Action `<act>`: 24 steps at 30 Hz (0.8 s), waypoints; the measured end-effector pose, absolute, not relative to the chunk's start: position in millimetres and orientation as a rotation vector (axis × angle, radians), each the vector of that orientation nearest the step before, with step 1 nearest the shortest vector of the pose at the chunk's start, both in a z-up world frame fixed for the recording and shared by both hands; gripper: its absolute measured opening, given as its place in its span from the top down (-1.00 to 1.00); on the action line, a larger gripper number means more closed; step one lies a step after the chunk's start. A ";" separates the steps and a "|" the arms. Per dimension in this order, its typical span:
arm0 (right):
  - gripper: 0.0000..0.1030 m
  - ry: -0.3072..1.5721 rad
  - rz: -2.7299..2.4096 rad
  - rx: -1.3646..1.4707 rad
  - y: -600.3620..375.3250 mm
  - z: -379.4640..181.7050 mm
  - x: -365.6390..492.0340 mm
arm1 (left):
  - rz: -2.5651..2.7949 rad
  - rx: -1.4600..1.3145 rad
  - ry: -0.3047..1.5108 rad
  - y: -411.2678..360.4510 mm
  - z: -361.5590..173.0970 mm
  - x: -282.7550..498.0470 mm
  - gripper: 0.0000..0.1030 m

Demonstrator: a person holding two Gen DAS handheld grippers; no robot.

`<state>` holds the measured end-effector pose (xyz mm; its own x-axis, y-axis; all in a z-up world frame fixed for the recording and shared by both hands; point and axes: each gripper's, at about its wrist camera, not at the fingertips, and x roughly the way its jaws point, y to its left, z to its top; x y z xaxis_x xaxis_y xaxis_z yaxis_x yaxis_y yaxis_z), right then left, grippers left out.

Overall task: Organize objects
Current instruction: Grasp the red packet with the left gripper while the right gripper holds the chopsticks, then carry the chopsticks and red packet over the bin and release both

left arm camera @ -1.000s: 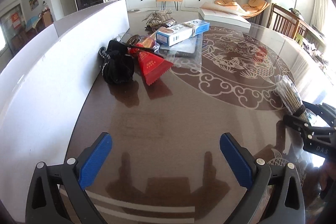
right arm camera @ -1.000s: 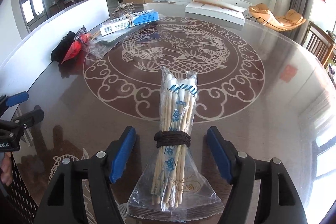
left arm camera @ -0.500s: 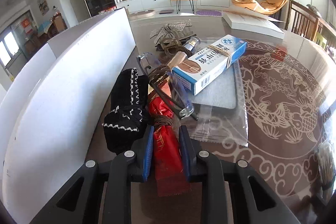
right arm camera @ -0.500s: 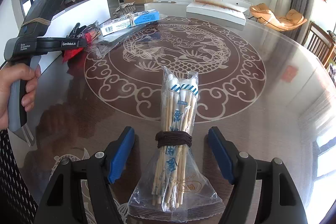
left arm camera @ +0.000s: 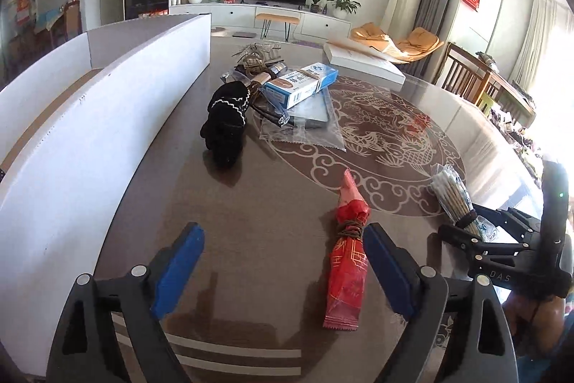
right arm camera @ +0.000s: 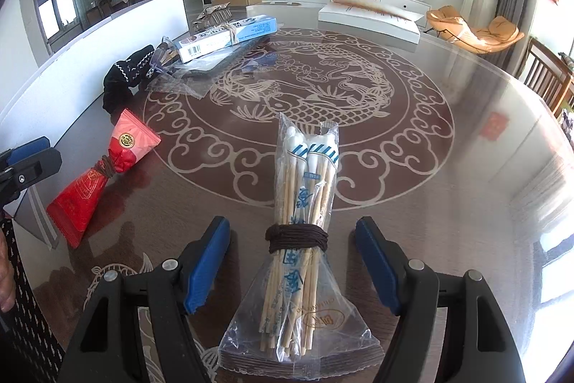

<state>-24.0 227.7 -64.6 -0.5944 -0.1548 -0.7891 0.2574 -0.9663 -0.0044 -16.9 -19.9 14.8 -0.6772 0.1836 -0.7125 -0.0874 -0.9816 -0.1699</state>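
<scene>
A red packet (left arm camera: 348, 261) tied with brown cord lies flat on the dark round table (left arm camera: 251, 203). It sits between the fingers of my left gripper (left arm camera: 283, 232), close against the right pad, and the jaws are opening with no grip on it. The right wrist view shows the same packet (right arm camera: 89, 189) at the left, beside the left gripper's (right arm camera: 25, 164) tip. A bagged bundle of chopsticks (right arm camera: 305, 189), bound with dark cord, lies between the pads of my right gripper (right arm camera: 292, 225), with a gap on each side. That gripper is open.
A black knitted item (left arm camera: 226, 117), a blue-and-white box (left arm camera: 301, 85) and a clear bag over a grey pad (left arm camera: 312, 121) are piled at the far left. A white board (left arm camera: 107, 117) walls the table's left edge. A flat white box (left arm camera: 362, 63) lies at the back.
My left gripper reached into the pile, shut on the red packet, drew it back toward the near edge and opened. The packet now lies on the table. The right gripper has not moved.
</scene>
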 end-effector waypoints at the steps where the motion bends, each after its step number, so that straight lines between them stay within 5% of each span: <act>1: -0.43 0.173 -2.610 1.275 227.6 -64.6 -24.0 | 2.699 -1.204 -0.178 -15.4 13.9 -21.7 -0.75; 8: -0.44 0.169 -2.607 1.274 228.3 -64.6 -24.2 | 2.645 -1.313 0.167 40.9 -9.9 -33.9 -0.64; 10: -0.45 0.168 -2.605 1.274 228.7 -64.6 -24.5 | 2.642 -1.314 0.164 43.5 -13.8 -35.3 0.11; 12: -0.55 0.159 -2.599 1.274 229.5 -64.8 -24.9 | 2.647 -1.332 0.180 42.2 -12.6 -37.6 0.55; 15: -0.58 0.085 -2.541 1.345 235.2 -60.4 -29.5 | 2.659 -1.335 0.155 31.6 -13.4 -31.5 0.58; 16: -0.46 0.058 -2.517 1.404 237.1 -58.0 -33.7 | 2.664 -1.330 0.124 25.9 -13.8 -27.9 0.59; 19: 0.42 0.165 -2.469 1.506 231.6 -53.9 -42.0 | 2.666 -1.314 -0.032 8.1 -10.1 -17.7 0.60; 24: 0.42 0.182 -2.434 1.479 225.3 -39.1 -37.4 | 2.721 -1.162 -0.166 -19.5 32.5 9.9 0.60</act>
<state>-37.4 225.3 -39.1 -0.4329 -0.1774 -0.8838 0.3069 -0.9509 0.0406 9.9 -19.5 32.5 -0.6790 0.2060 -0.7046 -0.1186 -0.9780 -0.1716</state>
